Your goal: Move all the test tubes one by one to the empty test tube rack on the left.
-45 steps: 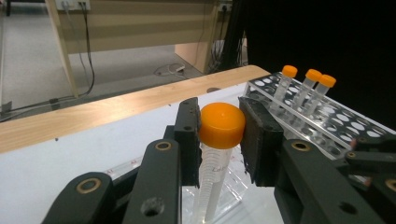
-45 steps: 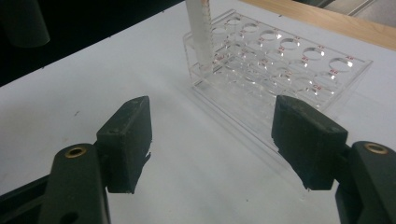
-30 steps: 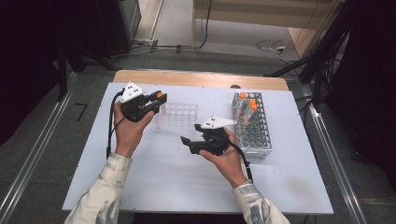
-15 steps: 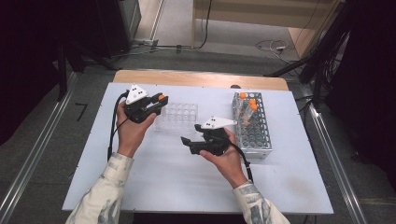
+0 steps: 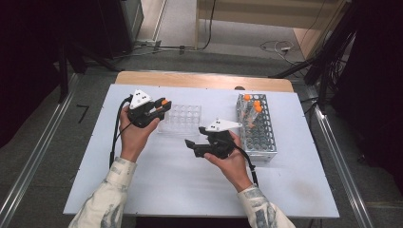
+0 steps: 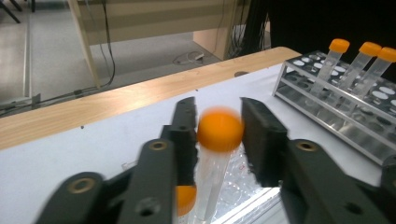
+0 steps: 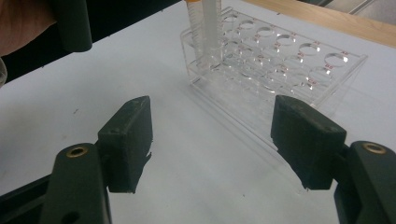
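1. The left gripper (image 6: 217, 135) hangs over the near-left corner of the clear rack (image 5: 183, 118), an orange-capped tube (image 6: 219, 133) between its jaws.
2. Those jaws have just been opening; a slim gap shows at either side of the cap, so they no longer clamp it.
3. The tube stands upright in the clear rack beside a second orange-capped one (image 6: 186, 198).
4. The right gripper (image 7: 212, 140) is held over the white tabletop (image 5: 157, 175), jaws wide apart with nothing between them.
5. The metal rack (image 5: 259, 128) at the right holds three more orange-capped tubes (image 6: 359, 65).
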Demonstrator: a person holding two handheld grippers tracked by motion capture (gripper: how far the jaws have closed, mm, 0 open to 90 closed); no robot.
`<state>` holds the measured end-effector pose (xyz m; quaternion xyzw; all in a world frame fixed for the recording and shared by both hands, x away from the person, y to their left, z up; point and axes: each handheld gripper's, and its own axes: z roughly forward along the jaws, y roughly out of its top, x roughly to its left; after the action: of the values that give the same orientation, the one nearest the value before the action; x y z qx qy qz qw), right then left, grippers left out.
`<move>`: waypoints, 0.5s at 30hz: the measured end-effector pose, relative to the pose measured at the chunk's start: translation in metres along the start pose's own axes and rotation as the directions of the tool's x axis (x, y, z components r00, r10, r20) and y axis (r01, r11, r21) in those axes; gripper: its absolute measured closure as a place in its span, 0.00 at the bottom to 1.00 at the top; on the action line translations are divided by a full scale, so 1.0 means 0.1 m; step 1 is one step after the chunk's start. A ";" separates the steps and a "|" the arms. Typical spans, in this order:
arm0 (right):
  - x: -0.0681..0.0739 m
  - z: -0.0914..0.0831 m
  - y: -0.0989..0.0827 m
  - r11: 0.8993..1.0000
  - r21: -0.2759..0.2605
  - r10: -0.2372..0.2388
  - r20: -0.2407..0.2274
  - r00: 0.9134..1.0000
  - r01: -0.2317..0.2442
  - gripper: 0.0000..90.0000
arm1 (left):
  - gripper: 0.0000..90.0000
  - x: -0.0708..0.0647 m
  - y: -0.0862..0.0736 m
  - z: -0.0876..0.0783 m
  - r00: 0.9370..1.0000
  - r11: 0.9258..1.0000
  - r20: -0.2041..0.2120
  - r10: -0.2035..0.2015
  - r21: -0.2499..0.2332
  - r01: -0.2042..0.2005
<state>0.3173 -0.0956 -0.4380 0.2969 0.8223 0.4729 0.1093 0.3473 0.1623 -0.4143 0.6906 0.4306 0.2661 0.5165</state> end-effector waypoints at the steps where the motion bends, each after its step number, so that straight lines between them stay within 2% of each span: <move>1: 0.00 0.00 0.00 1.000 0.000 0.000 0.000 1.000 0.000 0.31 | 0.68 0.00 0.00 0.00 1.000 1.000 0.000 0.001 -0.002 -0.001; 9: 0.00 0.01 0.00 1.000 -0.003 0.003 0.001 1.000 -0.003 0.31 | 0.59 0.00 0.02 -0.04 1.000 1.000 -0.005 -0.011 -0.020 0.011; 15: -0.01 -0.02 0.01 1.000 -0.014 0.005 0.006 1.000 -0.004 0.31 | 0.49 -0.01 0.03 -0.05 1.000 0.999 -0.002 -0.021 -0.025 0.020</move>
<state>0.3177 -0.0972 -0.4365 0.2995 0.8180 0.4780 0.1130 0.3436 0.1631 -0.4099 0.6794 0.4349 0.2670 0.5272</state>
